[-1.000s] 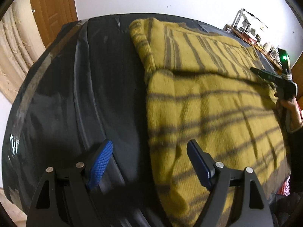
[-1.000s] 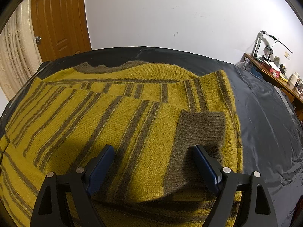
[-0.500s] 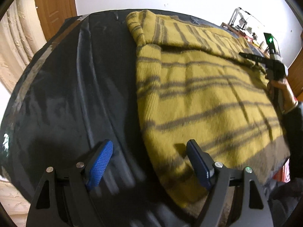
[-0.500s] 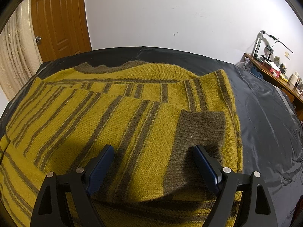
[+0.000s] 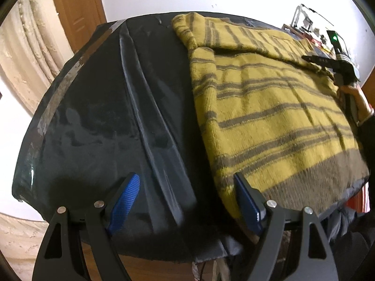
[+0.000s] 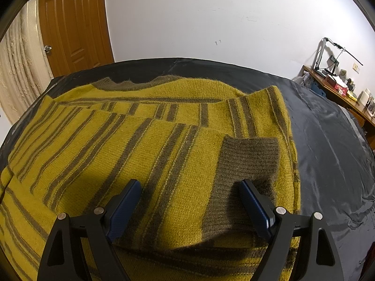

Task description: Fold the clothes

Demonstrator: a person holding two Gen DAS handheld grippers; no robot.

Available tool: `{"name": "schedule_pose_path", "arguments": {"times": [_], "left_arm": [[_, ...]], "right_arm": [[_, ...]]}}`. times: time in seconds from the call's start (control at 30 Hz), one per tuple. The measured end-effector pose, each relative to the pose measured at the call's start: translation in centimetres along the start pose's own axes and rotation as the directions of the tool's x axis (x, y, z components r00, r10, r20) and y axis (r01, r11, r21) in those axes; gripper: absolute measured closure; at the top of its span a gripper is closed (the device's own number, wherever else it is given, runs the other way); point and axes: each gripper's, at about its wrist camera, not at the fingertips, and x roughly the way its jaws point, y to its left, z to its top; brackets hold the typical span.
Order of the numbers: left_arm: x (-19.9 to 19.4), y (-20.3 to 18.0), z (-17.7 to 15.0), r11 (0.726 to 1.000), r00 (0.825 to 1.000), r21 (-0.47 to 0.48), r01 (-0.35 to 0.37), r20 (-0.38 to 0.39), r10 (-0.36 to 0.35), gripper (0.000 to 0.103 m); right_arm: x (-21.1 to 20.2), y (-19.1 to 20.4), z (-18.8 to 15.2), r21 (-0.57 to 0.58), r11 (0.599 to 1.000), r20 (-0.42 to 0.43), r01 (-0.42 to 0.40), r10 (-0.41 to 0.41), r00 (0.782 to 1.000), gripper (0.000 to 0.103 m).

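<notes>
In the last second the left claw (image 5: 185, 201) has slid sideways and back toward the near corner of the sweater (image 5: 269, 117), so that the brown hem band is now in its view, while its jaws stand wide apart over the black cover (image 5: 98, 117) of the desk with nothing between them. The right claw (image 6: 187, 201) has not moved; it hovers, also wide open and empty, over the brown cuff (image 6: 248, 159) of the sleeve that lies folded across the yellow striped body (the sweater lies flat on the desk). I judge that the sleeves are done and the left claw is lining up for the hem, for the next fold.
</notes>
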Motion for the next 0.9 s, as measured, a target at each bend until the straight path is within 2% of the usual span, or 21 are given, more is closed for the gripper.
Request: {"name": "schedule_pose_path", "arguments": {"times": [0.17,0.33,0.43,0.57,0.7,0.8,0.9], "left_arm": [[-0.5,-2.3,-0.6,0.992,1.0,0.12,0.022,0.01,-0.024,0.019],[-1.8,-4.1,-1.2,0.971,0.999,0.24,0.025,0.038,-0.035,0.019],[-2.4,-4.9,-1.3,0.956,0.995,0.283,0.073,0.047,-0.089,0.018],[-1.4,-5.7,-1.3,0.952,0.989,0.274,0.137,0.008,-0.145,0.018],[-0.7,-4.9,-1.2,0.961,0.983,0.209,0.183,-0.032,-0.181,0.018],[-1.1,-4.1,-1.5,0.96,0.973,0.16,0.229,-0.03,-0.227,0.018],[-1.0,-4.1,-1.7,0.957,0.969,0.154,0.248,-0.026,-0.246,0.018]], "right_arm": [[0.0,0.0,-0.1,0.0,1.0,0.0,0.001,-0.001,1.0,0.015],[0.0,0.0,-0.1,-0.001,1.0,0.0,0.001,-0.001,1.0,0.015],[0.0,0.0,0.0,-0.001,1.0,0.0,0.001,-0.001,1.0,0.015],[0.0,0.0,0.0,-0.001,1.0,0.0,0.001,-0.001,1.0,0.015],[0.0,0.0,0.0,-0.001,1.0,0.0,0.001,-0.001,1.0,0.015],[0.0,0.0,0.0,-0.001,1.0,0.0,0.001,-0.001,1.0,0.015],[0.0,0.0,0.0,-0.001,1.0,0.0,0.002,-0.002,1.0,0.015]]}}
